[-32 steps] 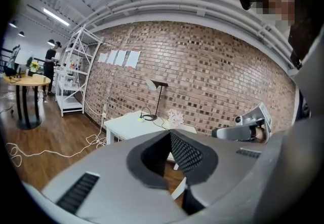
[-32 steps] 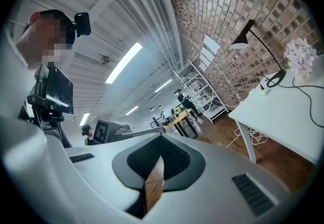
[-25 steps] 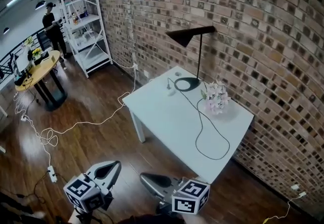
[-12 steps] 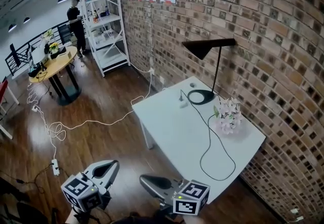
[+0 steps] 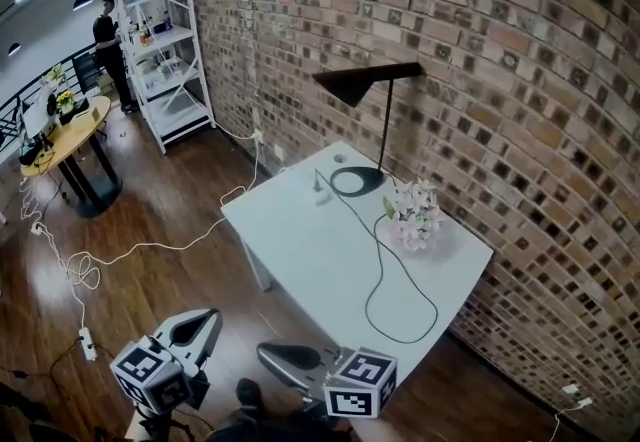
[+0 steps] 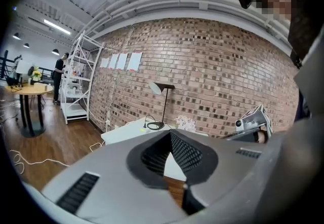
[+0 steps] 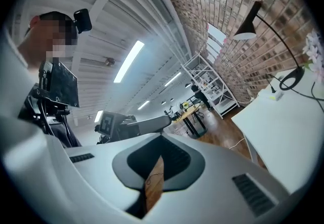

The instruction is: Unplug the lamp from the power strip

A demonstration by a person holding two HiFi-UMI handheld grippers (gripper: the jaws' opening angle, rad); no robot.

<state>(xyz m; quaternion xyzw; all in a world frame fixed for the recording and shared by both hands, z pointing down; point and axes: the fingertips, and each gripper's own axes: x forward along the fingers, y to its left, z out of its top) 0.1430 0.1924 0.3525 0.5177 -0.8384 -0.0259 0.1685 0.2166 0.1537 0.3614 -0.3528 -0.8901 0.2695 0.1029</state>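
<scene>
- Since half a second ago the head view has swung, so the white table [image 5: 300, 250] and the black lamp [image 5: 365, 82] sit further left in it. Both grippers stay low at its bottom edge, well short of the table.
- Nothing of the task is done yet. The lamp's black cable [image 5: 378, 270] loops over the tabletop and runs back to a small white block just beside the lamp base. That block is probably the power strip [image 5: 322, 197], though it is too small to be sure. The dark plug [image 5: 318, 178] still stands in it.
- What is left is to close in on the table, take hold of that plug and pull it free, likely with the strip held down.
- The left gripper [image 5: 205, 320] has its jaws drawn nearly together with nothing between them.
- The right gripper [image 5: 266, 353] shows only a thin slit between its pads, and it holds nothing either.
- Counted: one lamp, one bunch of pale flowers [image 5: 412, 218], two tables, one shelf unit [image 5: 165, 50], one distant person [image 5: 108, 45], and a second strip on the floor [image 5: 87, 341].
</scene>
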